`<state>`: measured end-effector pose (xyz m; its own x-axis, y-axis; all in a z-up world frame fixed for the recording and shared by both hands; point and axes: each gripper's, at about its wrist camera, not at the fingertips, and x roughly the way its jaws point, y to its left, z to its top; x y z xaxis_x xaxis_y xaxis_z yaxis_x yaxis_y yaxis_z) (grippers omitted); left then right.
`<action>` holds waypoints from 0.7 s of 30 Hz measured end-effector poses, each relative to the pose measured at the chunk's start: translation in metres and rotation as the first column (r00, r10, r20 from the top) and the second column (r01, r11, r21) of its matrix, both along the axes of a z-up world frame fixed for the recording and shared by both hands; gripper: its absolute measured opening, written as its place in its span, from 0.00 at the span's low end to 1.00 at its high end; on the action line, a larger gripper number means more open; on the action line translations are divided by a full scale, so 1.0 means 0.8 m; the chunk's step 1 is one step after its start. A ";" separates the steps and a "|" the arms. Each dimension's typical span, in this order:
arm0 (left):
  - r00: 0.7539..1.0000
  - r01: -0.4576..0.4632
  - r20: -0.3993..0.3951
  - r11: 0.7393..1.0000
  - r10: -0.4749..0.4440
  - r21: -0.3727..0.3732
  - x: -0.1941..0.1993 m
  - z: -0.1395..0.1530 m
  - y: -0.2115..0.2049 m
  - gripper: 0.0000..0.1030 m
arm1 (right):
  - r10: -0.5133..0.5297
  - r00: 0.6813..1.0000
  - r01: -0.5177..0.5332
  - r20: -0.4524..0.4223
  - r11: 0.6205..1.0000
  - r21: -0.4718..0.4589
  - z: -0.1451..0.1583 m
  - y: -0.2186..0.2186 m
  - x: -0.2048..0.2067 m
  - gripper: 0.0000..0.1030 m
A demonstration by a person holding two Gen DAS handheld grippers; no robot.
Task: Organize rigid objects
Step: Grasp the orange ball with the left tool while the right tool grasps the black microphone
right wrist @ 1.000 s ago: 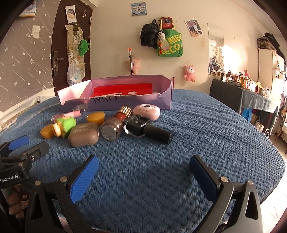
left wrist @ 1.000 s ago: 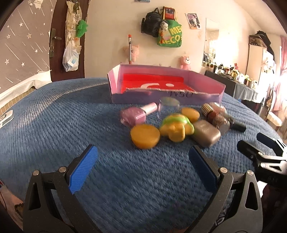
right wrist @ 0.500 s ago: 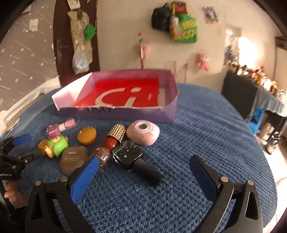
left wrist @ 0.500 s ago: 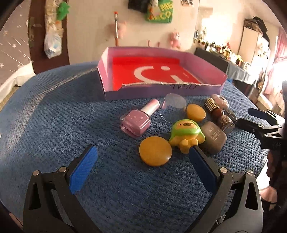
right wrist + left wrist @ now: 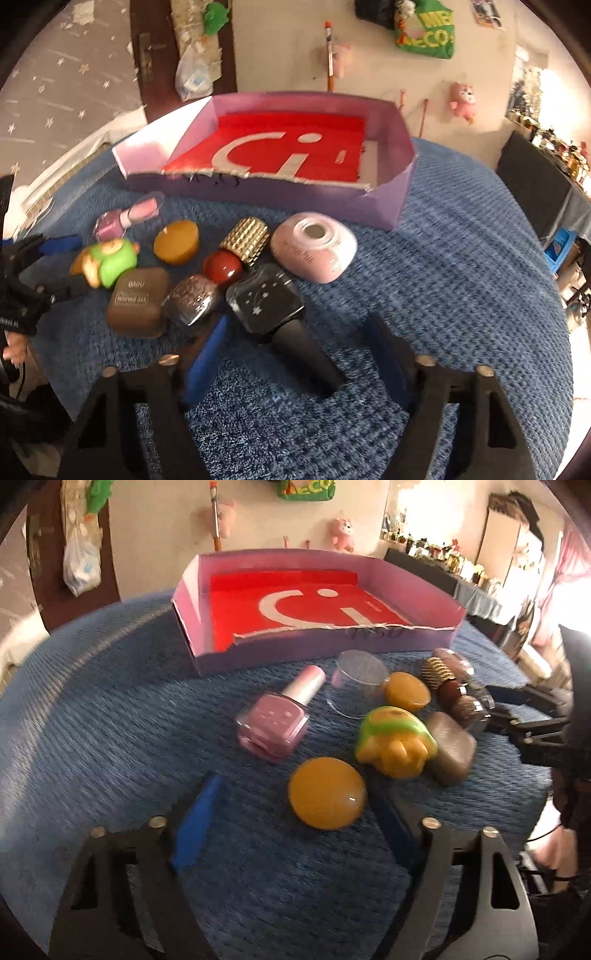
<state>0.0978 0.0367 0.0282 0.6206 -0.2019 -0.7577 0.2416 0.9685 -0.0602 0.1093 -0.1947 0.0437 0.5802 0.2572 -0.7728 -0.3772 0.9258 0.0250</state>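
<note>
Both tools have dropped closer. The left tool (image 5: 291, 834) gapes empty around the amber disc (image 5: 327, 793); the right tool (image 5: 295, 354) gapes empty over the black bottle (image 5: 273, 306). Grasps look imminent; the purple box (image 5: 369, 646) holds nothing yet

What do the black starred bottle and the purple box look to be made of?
Black starred bottle: probably glossy glass or hard plastic, given sharp highlights on its facets; its cap looks matte. Purple box: thin cardboard with a dull finish, judging by the torn, ragged front edge.
</note>
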 end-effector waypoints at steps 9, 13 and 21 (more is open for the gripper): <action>0.999 0.054 0.001 0.998 -0.054 -0.040 -0.002 0.013 -0.002 0.35 | 0.050 0.998 -0.051 0.039 0.998 0.031 0.004 0.003 -0.006 0.39; 0.998 0.063 0.026 0.997 -0.061 -0.046 -0.006 0.028 -0.001 0.35 | 0.045 0.997 -0.049 0.066 0.997 0.059 0.015 -0.004 -0.014 0.39; 0.996 0.068 0.068 0.997 -0.066 -0.035 0.016 0.068 -0.001 0.35 | 0.035 0.994 -0.044 0.105 0.995 0.085 0.044 -0.011 -0.007 0.39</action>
